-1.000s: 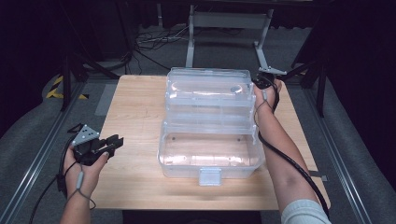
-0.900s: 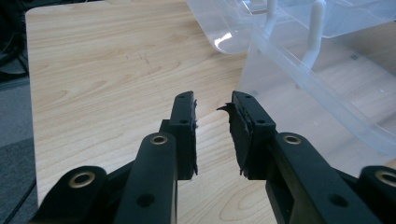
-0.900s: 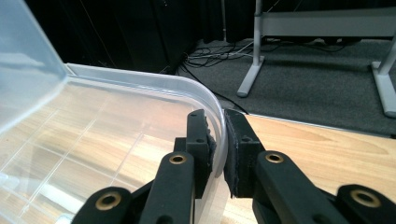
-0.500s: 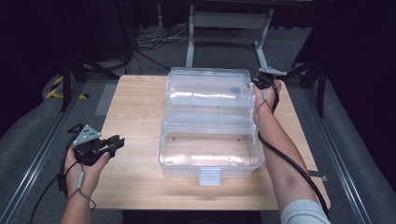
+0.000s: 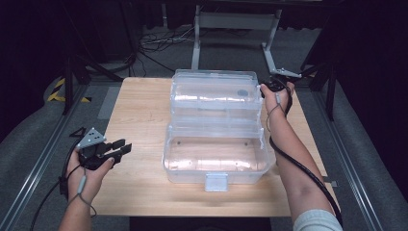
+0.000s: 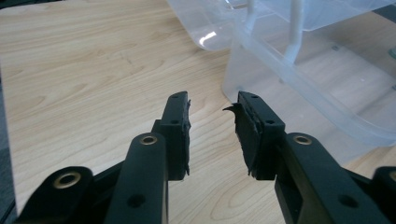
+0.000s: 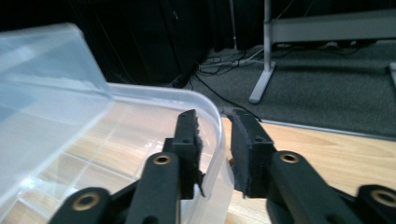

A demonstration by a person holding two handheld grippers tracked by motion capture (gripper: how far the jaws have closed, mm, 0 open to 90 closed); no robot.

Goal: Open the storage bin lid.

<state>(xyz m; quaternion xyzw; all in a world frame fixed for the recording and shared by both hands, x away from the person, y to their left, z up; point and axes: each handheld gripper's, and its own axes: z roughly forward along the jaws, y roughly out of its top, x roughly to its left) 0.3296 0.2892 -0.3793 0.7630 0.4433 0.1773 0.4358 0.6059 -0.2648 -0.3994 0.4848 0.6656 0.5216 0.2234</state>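
A clear plastic box (image 5: 216, 161) stands open in the middle of the wooden table (image 5: 139, 110), its lid (image 5: 214, 91) folded back toward the far side. My right gripper (image 5: 263, 86) is at the lid's far right corner. Its jaws have just been opening and now straddle the lid's rim (image 7: 217, 135) with a small gap on each side; the right gripper (image 7: 215, 116) is open. My left gripper (image 5: 122, 145) hovers over bare wood left of the box. Its jaws have also just been opening, and the left gripper (image 6: 212, 100) is open with nothing between them.
The box's near left corner (image 6: 299, 88) lies just ahead and right of the left jaws. A latch tab (image 5: 216, 182) sticks out at the box's front. Metal stand legs (image 5: 269, 53) and cables (image 5: 149, 43) lie on the floor beyond the table's far edge.
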